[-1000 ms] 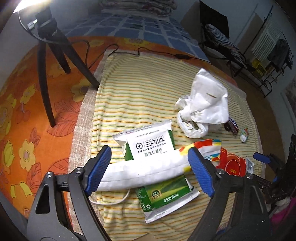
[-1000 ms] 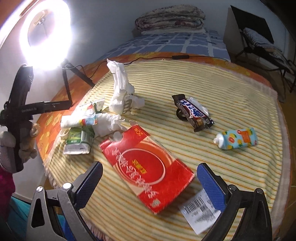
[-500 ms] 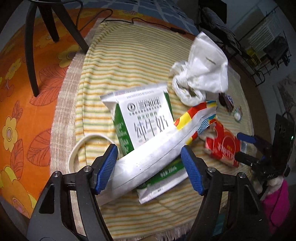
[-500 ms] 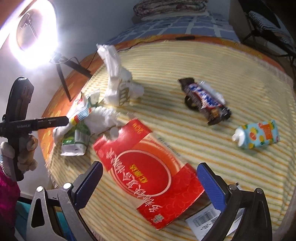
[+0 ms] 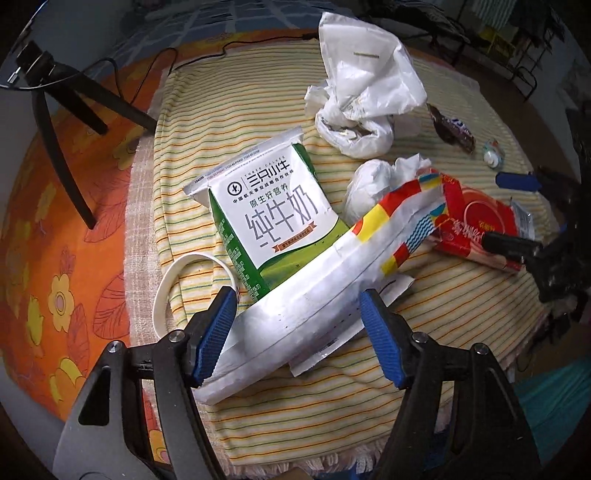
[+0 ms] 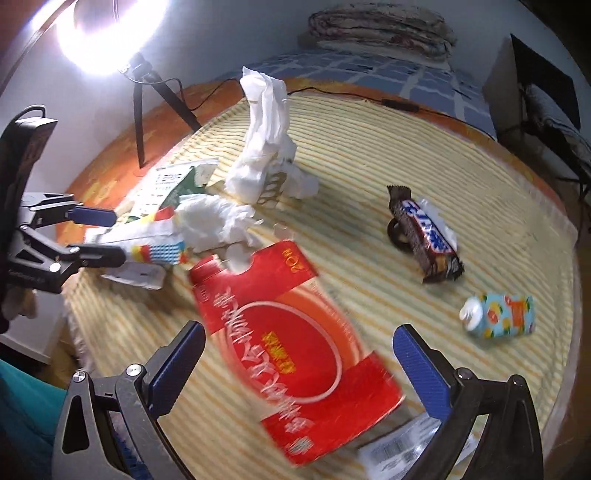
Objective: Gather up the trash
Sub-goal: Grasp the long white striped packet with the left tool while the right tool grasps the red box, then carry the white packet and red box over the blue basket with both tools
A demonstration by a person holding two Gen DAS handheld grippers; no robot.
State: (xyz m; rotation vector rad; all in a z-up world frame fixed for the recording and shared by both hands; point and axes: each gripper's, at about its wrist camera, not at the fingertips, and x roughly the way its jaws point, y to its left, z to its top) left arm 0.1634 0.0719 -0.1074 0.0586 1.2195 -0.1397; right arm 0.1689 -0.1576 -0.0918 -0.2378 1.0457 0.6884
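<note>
Trash lies on a striped cloth. My left gripper is open, its jaws on either side of a long white wrapper with coloured squares; contact cannot be told. The wrapper lies across a green-and-white milk pouch. My right gripper is open over a flat red carton. A white plastic bag, crumpled tissue, a chocolate bar wrapper and a small drink carton lie further off. The left gripper also shows in the right wrist view.
A white ring lies by the cloth's left edge. A black tripod stands on the orange flowered sheet, with a bright ring light and a cable. A barcode label lies by the red carton.
The left gripper has moved in lower over the long wrapper, its jaws a little narrower. The right gripper has shifted closer over the red carton.
</note>
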